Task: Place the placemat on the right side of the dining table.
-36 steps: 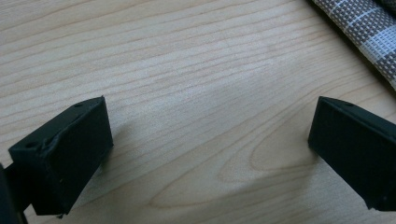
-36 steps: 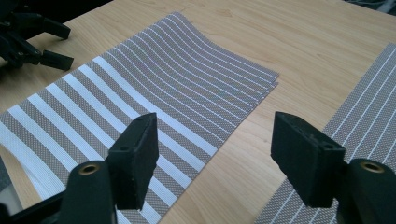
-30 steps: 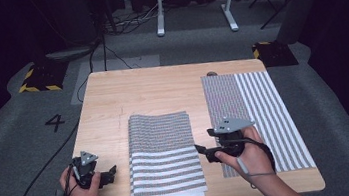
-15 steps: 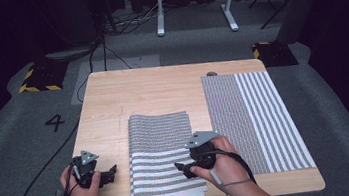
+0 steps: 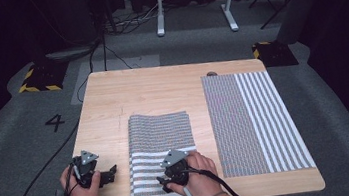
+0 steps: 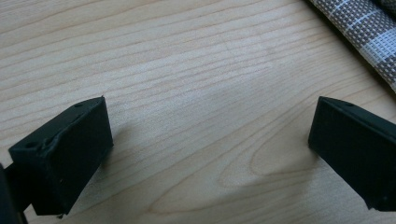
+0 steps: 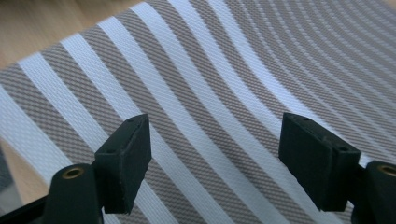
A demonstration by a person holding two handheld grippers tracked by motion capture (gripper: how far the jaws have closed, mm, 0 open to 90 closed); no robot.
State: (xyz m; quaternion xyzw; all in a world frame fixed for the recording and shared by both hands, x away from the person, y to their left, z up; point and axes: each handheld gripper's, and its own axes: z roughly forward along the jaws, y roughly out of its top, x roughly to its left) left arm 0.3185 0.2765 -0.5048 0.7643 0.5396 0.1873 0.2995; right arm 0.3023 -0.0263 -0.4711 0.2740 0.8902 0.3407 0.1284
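On the wooden table (image 5: 136, 90) there are two striped mats. One mat, the folded mat (image 5: 161, 152), lies in the middle near the person's edge, and it looks folded in half, because its near edge shows a double layer. The other one, the flat mat (image 5: 253, 121), lies spread out in a single layer at the right side of the table, apart from the first. I judge that the work is the folding of the mats: the first fold of the middle one seems done, and a further fold, or putting it aside, is probably left; the flat mat looks not yet touched. The right gripper (image 5: 165, 181) hangs over the near right part of the folded mat, above its white stripes. In the right gripper view its jaws stand wide apart with only the stripes of the folded mat (image 7: 224, 93) between them, so it holds nothing. The left gripper (image 5: 111, 172) rests on the bare wood just beside the left edge of the same mat. In the left gripper view its jaws are also wide apart, over the table (image 6: 187, 93), and a corner of the folded mat (image 6: 369, 28) is at the upper right. There is no box, tray or other container on the table.
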